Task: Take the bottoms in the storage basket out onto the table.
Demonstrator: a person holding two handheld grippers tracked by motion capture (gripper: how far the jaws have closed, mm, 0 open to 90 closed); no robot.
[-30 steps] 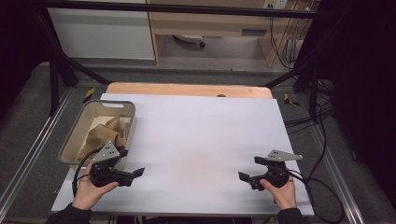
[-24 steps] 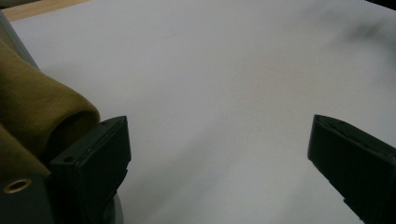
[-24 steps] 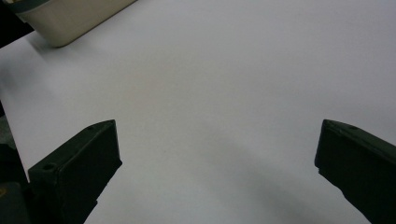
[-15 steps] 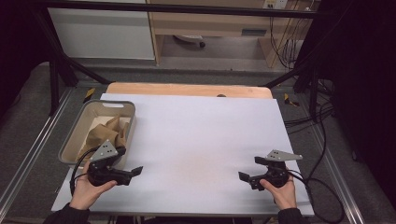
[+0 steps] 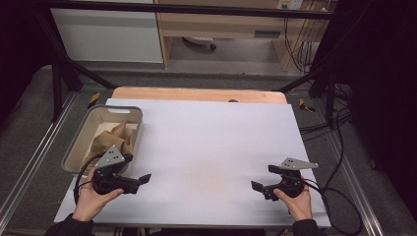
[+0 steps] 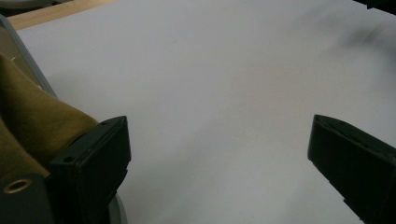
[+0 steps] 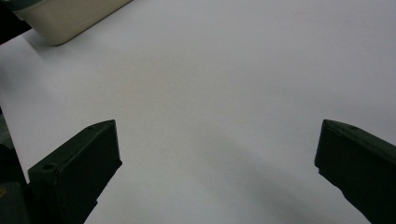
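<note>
Left gripper point(image 5: 142, 179) just beside the bin point(image 5: 78, 147) of brown cloth point(image 5: 105, 140), jaws spread, empty. Right gripper point(image 5: 255, 187) well apart from the bin, jaws spread.

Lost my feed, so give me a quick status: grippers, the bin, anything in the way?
Left hand-held gripper open, empty, beside bin. Right hand-held gripper open, empty. Brown cloth inside bin. Nothing between.

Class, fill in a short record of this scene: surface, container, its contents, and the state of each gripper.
surface: white sheet over a wooden table
container: grey bin at the sheet's left edge
contents: crumpled brown cloth
left gripper: open, holds nothing, beside the bin's near end
right gripper: open, holds nothing, at the sheet's near right
</note>
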